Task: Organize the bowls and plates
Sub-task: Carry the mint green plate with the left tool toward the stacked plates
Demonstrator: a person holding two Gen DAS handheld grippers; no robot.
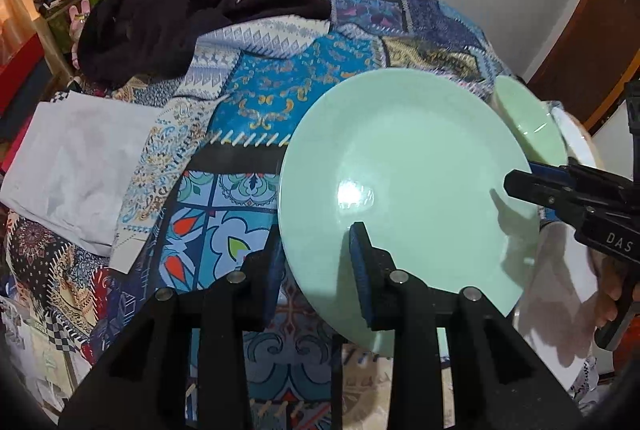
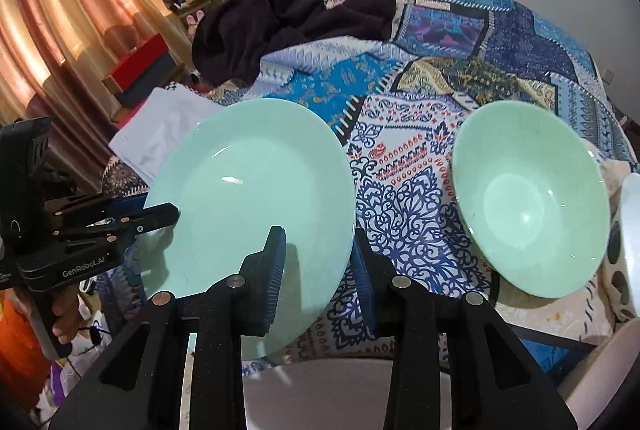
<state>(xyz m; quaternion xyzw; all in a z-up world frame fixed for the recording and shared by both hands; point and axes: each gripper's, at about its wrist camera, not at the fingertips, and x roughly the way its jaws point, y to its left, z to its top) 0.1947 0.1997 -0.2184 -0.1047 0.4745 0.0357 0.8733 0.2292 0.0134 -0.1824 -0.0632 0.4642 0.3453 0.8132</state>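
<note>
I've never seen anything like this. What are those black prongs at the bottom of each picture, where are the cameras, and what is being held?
The prongs are two hand-held grippers, each carrying its own camera that looks along its fingers. One picture is from the left gripper, the other from the right gripper. Both have their fingers around the rim of the same pale green plate, on opposite sides, holding it over a patchwork cloth. A green bowl sits to the right. A dark garment lies further back.

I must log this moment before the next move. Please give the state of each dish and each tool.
Plate: tilted, lifted, rim between both tools' fingers.
Bowl: empty, apart from the plate, on the patterned cloth.
Left tool: straddles the plate's rim.
Right tool: straddles the plate's rim.
</note>
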